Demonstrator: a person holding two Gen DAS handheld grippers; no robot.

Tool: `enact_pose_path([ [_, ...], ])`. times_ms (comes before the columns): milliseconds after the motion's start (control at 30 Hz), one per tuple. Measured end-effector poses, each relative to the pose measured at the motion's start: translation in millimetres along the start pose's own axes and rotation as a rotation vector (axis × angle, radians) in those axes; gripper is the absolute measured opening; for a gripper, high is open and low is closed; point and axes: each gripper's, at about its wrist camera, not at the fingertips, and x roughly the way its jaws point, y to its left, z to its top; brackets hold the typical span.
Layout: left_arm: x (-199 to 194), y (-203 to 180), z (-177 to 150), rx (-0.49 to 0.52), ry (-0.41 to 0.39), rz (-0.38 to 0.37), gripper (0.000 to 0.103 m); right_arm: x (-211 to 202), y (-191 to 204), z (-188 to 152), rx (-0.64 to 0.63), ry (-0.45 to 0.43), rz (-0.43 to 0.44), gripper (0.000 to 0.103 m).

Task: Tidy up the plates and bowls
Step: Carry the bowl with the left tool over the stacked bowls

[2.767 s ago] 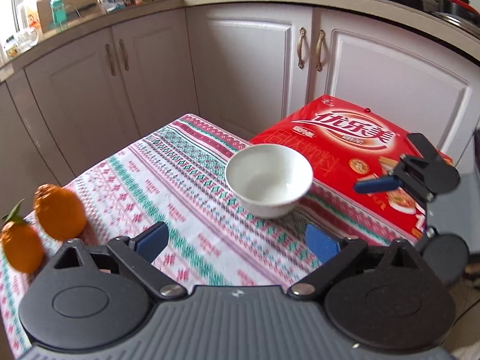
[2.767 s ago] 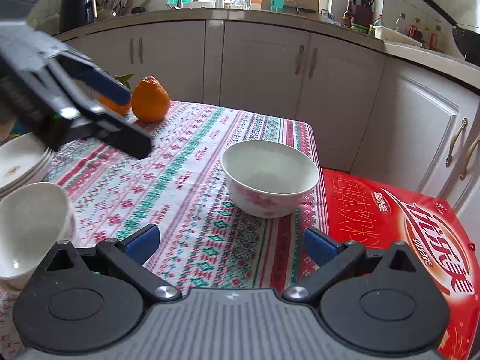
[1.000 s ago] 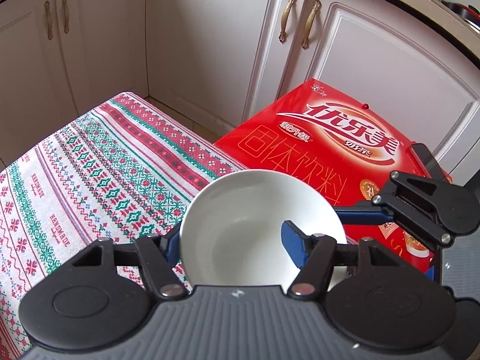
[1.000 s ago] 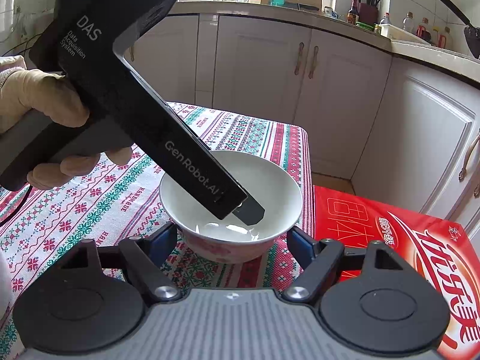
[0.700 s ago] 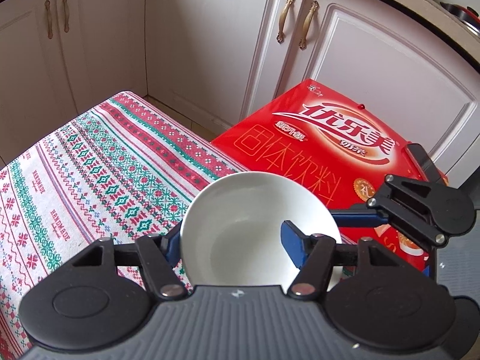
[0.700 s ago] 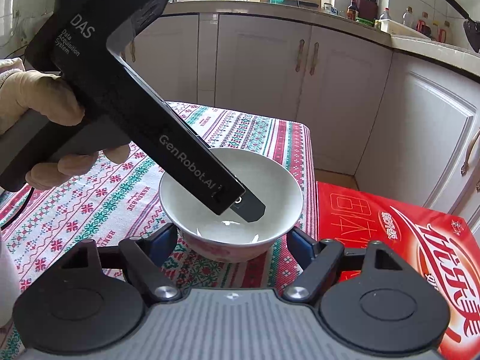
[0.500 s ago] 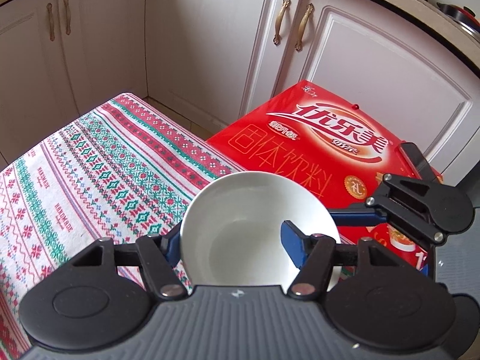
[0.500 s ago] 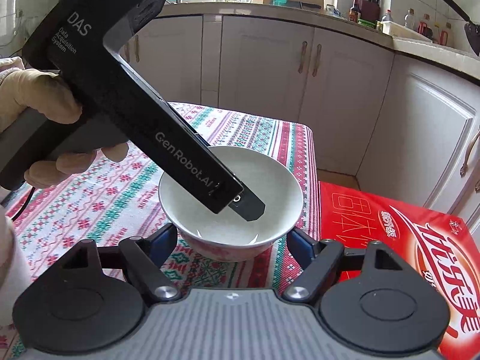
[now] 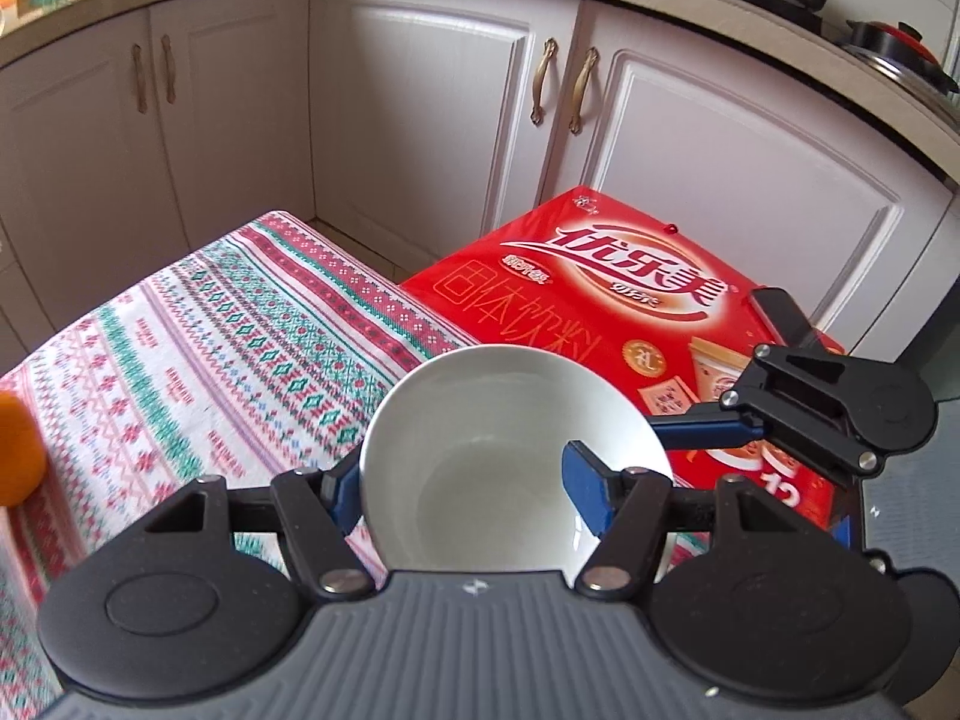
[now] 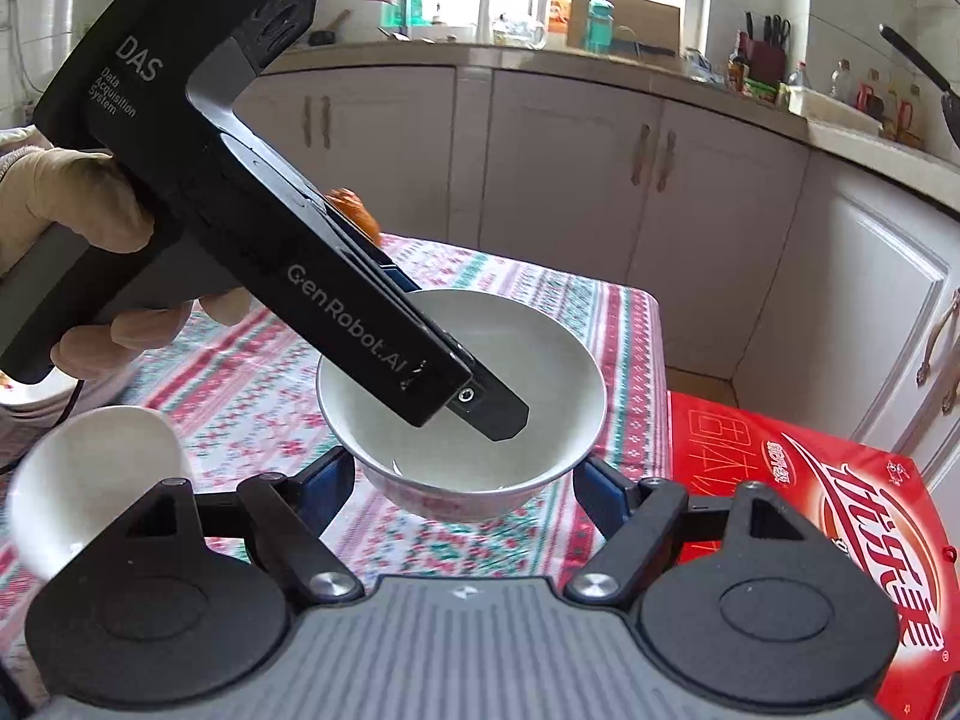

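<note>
A white bowl [image 9: 498,420], glossy and empty inside, sits upright at about 6 o'clock in the left wrist view, its round rim tipped slightly toward the camera. In the right wrist view the same bowl [image 10: 540,360] sits just below centre, and its outer wall carries a faint pink flower pattern near the base. Whether its foot touches the tabletop [image 9: 198,360] cannot be told. A second white bowl [image 10: 90,474], plain and blurred, lies at about 8 o'clock in the right wrist view, tilted with its opening toward the camera. Behind it, at 9 o'clock by the frame's edge, a stack of white plates [image 10: 42,396] is partly visible.
</note>
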Motion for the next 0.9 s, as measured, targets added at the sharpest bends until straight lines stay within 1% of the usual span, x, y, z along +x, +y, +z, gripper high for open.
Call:
enact_pose_path([
  [233, -38, -17, -23, -0.013, -0.036, 0.027, 0.065, -33, 26, -2, -0.02, -0.022, 0.041, 0.083],
  [567, -87, -26, -54, -0.053, -0.092, 0.076, 0.066, -65, 62, -1, -0.065, -0.058, 0.086, 0.083],
  [900, -118, -25, -87, -0.099, -0.111, 0.131, 0.067, -75, 96, 0, -0.116, -0.073, 0.149, 0.084],
])
